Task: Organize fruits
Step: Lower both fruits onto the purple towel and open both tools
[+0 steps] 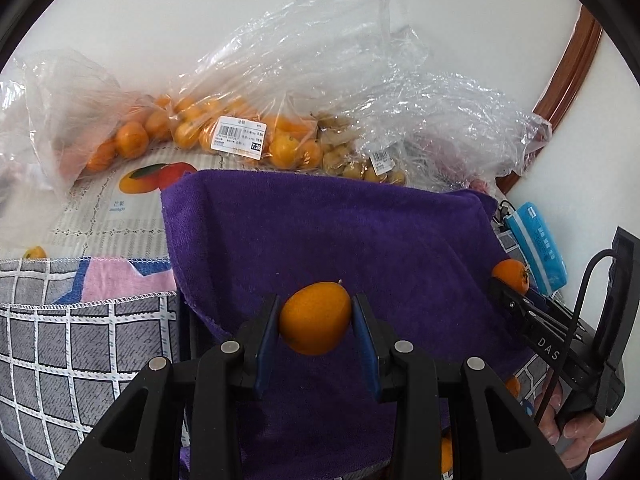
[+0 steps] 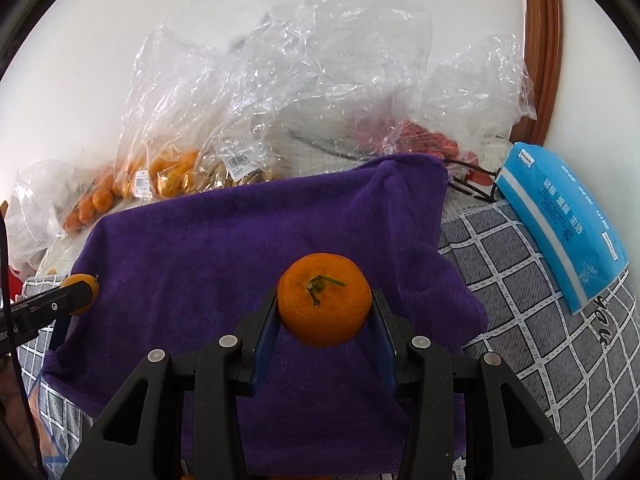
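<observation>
Left gripper (image 1: pixel 316 320) pinches a small oval orange kumquat (image 1: pixel 315 318), right gripper (image 2: pixel 324 310) a round stemmed mandarin (image 2: pixel 324 300); either smooth fruit could slip onto the purple towel (image 1: pixel 360 232)

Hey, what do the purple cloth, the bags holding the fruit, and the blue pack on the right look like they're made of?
Purple cloth: soft terry or microfibre, judging by its matte, fuzzy pile.
Bags: thin clear plastic film, crinkled and glossy, with printed price labels.
Blue pack: probably a smooth plastic wrapper, slightly shiny with printing; what's inside can't be seen.
</observation>
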